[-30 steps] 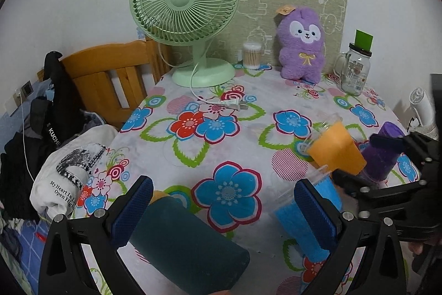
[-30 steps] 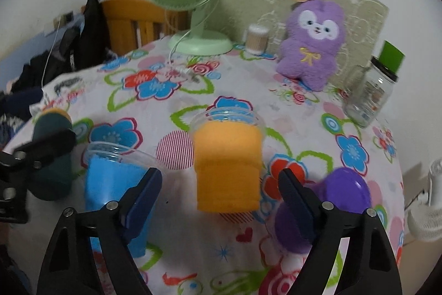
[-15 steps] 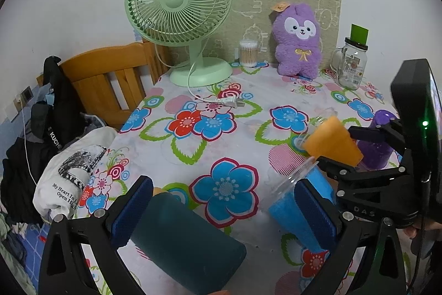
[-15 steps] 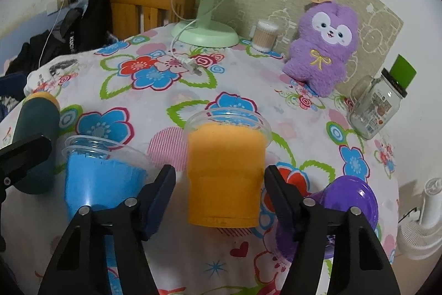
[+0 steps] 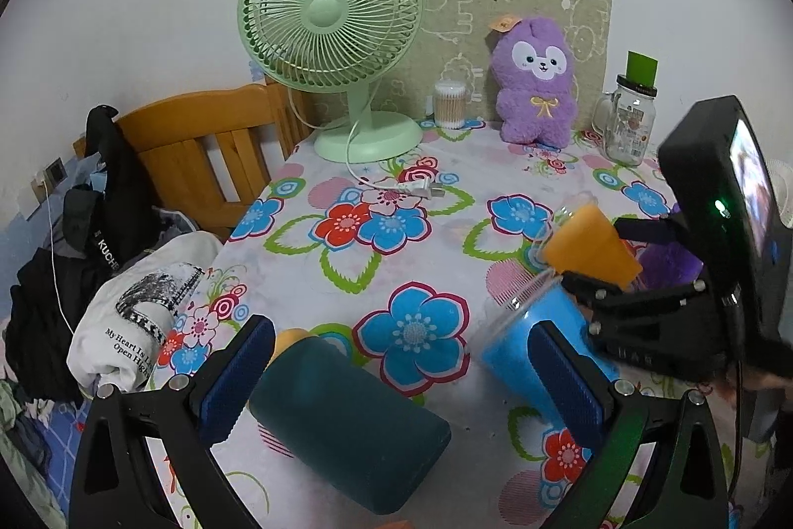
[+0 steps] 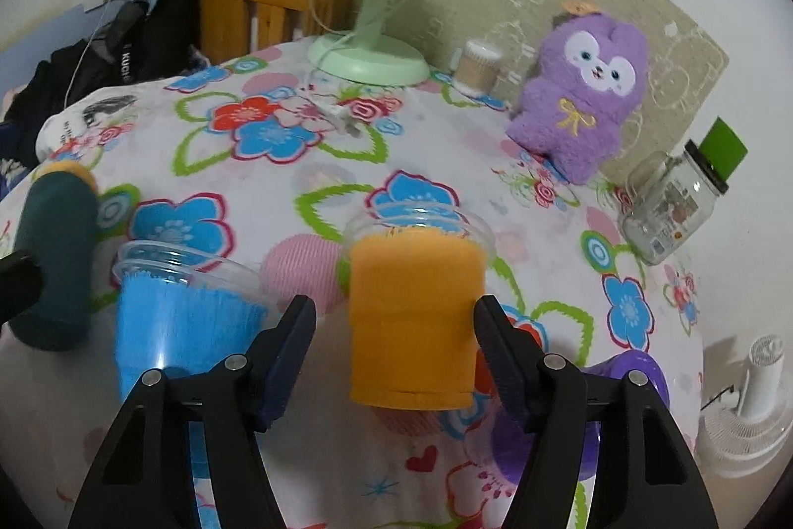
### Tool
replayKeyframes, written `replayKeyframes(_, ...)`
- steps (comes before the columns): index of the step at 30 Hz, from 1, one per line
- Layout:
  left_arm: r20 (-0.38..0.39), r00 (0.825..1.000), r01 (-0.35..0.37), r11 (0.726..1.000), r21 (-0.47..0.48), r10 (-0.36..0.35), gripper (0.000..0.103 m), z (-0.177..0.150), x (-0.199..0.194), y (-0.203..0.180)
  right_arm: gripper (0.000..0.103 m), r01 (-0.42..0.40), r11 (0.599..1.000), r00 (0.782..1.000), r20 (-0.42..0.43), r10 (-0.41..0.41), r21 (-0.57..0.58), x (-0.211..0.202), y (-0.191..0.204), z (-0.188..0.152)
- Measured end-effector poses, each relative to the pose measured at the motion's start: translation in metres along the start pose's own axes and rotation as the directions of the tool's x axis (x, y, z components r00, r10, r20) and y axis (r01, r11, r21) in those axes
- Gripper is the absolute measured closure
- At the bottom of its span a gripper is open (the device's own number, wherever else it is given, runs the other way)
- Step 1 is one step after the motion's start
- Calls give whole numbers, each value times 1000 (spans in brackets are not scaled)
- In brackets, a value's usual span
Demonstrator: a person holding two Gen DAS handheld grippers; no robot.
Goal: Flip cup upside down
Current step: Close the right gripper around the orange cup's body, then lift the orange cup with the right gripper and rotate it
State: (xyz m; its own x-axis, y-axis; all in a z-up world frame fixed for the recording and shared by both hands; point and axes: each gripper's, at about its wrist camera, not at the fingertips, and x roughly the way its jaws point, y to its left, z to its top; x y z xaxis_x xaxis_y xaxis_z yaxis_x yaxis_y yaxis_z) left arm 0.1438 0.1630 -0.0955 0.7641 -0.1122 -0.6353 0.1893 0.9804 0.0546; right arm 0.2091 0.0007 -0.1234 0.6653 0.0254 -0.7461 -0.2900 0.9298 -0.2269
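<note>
A clear cup in an orange sleeve (image 6: pixel 414 321) stands upright on the flowered table, and shows in the left wrist view (image 5: pixel 590 249). My right gripper (image 6: pixel 396 353) is around its lower part, jaws narrowed; the right finger touches the sleeve, a small gap stays on the left. A blue-sleeved cup (image 6: pixel 178 321) stands just left of it, also in the left wrist view (image 5: pixel 538 343). My left gripper (image 5: pixel 396 378) is open and empty above a dark green cup (image 5: pixel 342 417) lying on its side.
A purple cup (image 6: pixel 624 410) stands right of the orange one. A green fan (image 5: pixel 332 33), a cotton-swab jar (image 5: pixel 450 104), a purple plush toy (image 5: pixel 538 83) and a glass jar (image 5: pixel 629 122) stand at the back. A wooden chair (image 5: pixel 208 147) with clothes is left.
My right gripper has moved forward around the orange cup and its jaws have narrowed onto it. My left gripper has barely moved and stays open.
</note>
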Motion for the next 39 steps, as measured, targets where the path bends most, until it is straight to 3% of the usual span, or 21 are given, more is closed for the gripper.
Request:
replayKeyframes(7, 4, 1000, 1, 1000, -15, -1, 0, 0, -1, 5, 34, 9, 1000, 1000, -10, -9, 4, 5, -9, 0)
replayKeyframes(12, -3, 1000, 9, 1000, -6, -9, 0, -1, 1, -1, 34, -49, 999, 998, -25, 49, 6, 11, -6, 4)
replayKeyframes(18, 7, 1000, 10, 1000, 1, -10, 0, -3, -5, -1, 40, -48, 999, 998, -40, 49, 18, 8, -7, 2)
replayKeyframes(28, 42, 998, 51, 998, -24, -50, 0, -17, -34, 8, 40, -27, 990, 997, 79, 17, 135, -70, -2, -5)
replayKeyframes(39, 54, 991, 123, 992, 21, -124, 0, -76, -79, -5, 40, -21, 963, 996, 86, -3, 270, -129, 43, -59)
